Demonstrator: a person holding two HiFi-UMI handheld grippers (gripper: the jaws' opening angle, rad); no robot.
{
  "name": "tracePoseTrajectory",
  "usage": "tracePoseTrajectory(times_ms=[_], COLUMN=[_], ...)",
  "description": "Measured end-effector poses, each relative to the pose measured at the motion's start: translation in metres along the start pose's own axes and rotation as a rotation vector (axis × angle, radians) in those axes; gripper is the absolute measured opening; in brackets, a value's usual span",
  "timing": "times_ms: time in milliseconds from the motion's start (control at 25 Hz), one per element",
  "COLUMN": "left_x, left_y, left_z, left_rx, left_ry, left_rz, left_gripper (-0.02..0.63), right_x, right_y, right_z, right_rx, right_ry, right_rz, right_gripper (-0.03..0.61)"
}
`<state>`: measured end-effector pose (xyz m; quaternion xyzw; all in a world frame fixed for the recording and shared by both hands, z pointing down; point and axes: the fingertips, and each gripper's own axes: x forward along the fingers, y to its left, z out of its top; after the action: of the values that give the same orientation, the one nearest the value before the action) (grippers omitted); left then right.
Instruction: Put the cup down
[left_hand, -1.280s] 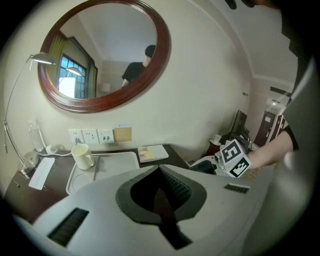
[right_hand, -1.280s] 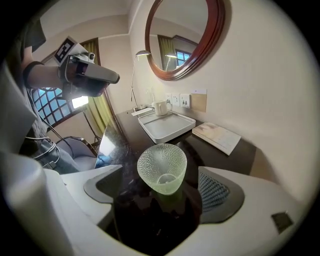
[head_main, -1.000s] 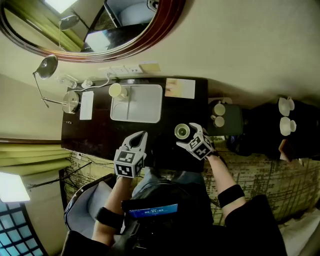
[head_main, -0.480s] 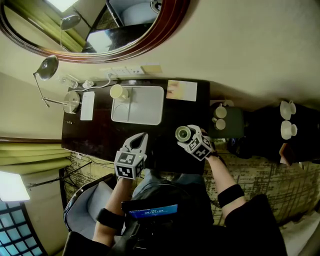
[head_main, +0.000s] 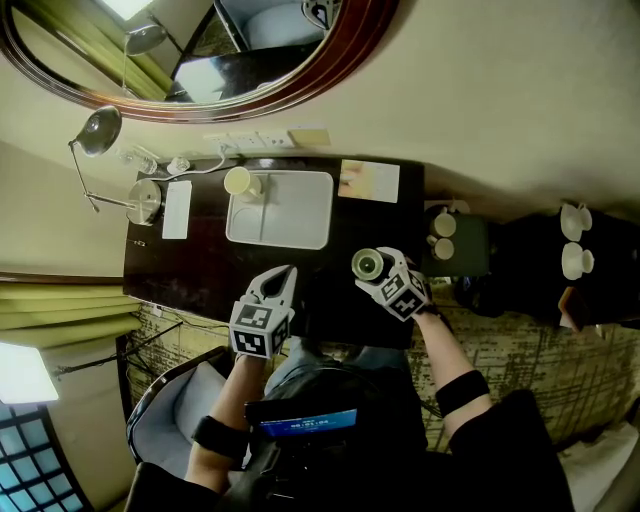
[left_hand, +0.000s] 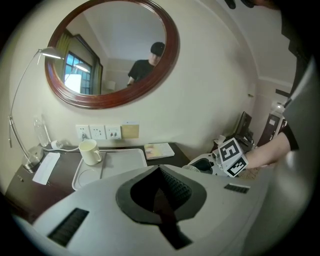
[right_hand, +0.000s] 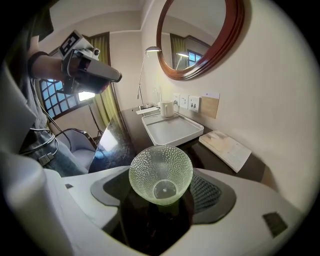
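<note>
Your right gripper had just narrowed its 2 jaws onto the dimpled glass cup, gripping it; your left gripper had its jaws together, empty.

Soft indoor light, fisheye-warped edges

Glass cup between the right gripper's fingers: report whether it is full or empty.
Empty. In the right gripper view the glass cup shows its dimpled wall and round base clearly, with no liquid inside.
</note>
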<state>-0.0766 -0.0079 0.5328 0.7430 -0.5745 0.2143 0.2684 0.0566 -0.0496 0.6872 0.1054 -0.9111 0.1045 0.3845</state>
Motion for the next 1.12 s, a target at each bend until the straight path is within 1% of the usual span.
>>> tracePoseTrajectory(times_ms=[160, 280, 520, 720, 840, 960, 1120], left_x=[-0.008, -0.016, -0.035, -0.052, -0.061, -0.066, -0.068], left_y=[0.015, 0.024, 0.054, 0.095, 0.12, 0.142, 0.166], left_z=[-0.001, -0.004, -0.012, -0.019, -0.02, -0.021, -0.022], left_rx=[-0.015, -0.029, -0.063, -0.09, -0.092, -0.095, -0.095], left_ry=[-0.01, -0.012, -0.029, -0.04, -0.052, -0.056, -0.059], left_rz=[0.012, 0.005, 0.016, 0.035, 0.051, 0.052, 0.05], left_gripper=[0.0, 0.0, 0.0, 0.0, 0.0, 0.0, 0.0], right_x=[-0.002, 0.001, 0.017, 0.045, 0.064, 0.084, 0.118], right_y=[0.005, 0.013, 0.029, 0.046, 0.057, 0.064, 0.065], right_z=[0.034, 0.058, 0.126, 0.181, 0.21, 0.232, 0.253], right_rx=[-0.017, -0.02, -0.015, -0.014, -0.016, -0.026, -0.037], right_ry=[-0.027, -0.041, -0.089, -0.11, -0.118, -0.115, -0.118], right_rz=[0.0, 0.009, 0.033, 0.058, 0.074, 0.076, 0.059], right_gripper=[0.386, 0.387, 0.387, 0.387, 0.387, 0.387, 0.387])
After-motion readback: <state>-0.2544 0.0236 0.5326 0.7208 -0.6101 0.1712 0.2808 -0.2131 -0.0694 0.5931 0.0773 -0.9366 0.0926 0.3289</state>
